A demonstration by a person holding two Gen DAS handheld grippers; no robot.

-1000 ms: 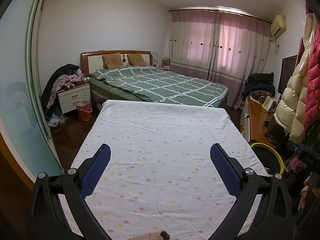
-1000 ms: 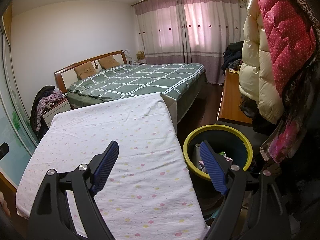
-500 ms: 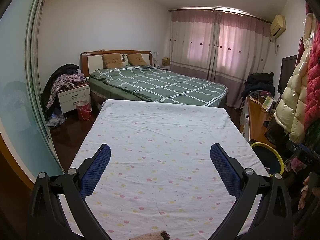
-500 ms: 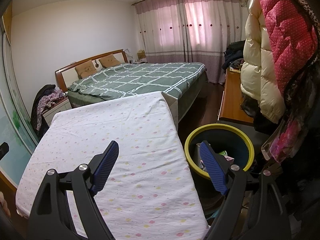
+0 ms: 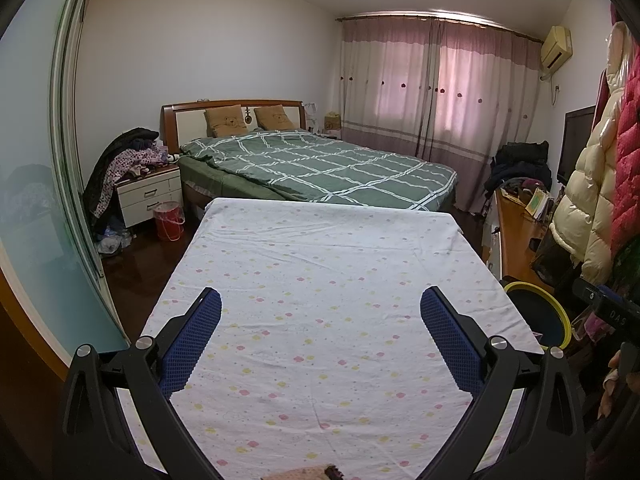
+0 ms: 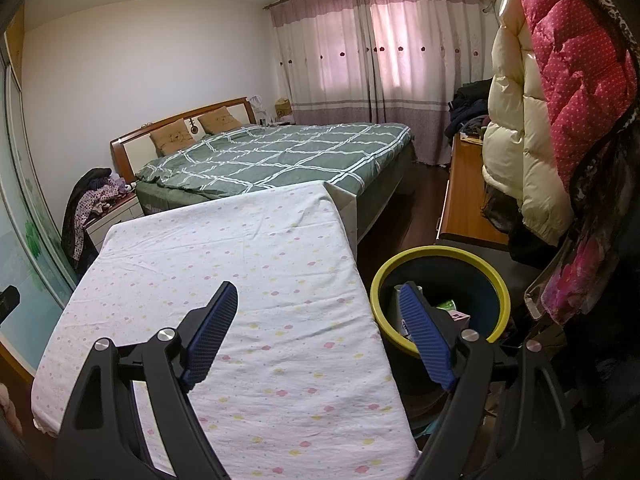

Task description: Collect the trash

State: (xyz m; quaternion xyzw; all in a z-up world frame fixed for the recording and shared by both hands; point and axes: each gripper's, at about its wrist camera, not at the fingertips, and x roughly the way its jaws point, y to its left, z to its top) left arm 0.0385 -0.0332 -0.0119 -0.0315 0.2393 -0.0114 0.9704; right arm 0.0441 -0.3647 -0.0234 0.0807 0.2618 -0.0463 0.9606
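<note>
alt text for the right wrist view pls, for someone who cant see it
The open, empty right gripper hangs over a table covered in a white dotted sheet, with a yellow-rimmed trash bin holding a few scraps just right of the table. Behind are a green plaid bed, pink curtains and hanging puffer coats.

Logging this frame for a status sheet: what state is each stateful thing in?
Left gripper: open, holding nothing.
Right gripper: open, holding nothing.
Yellow-rimmed dark round trash bin: no lid, trash inside.
Pink and white window curtains: drawn shut.
White bedside drawers: closed.
Green checked bed: made.
</note>
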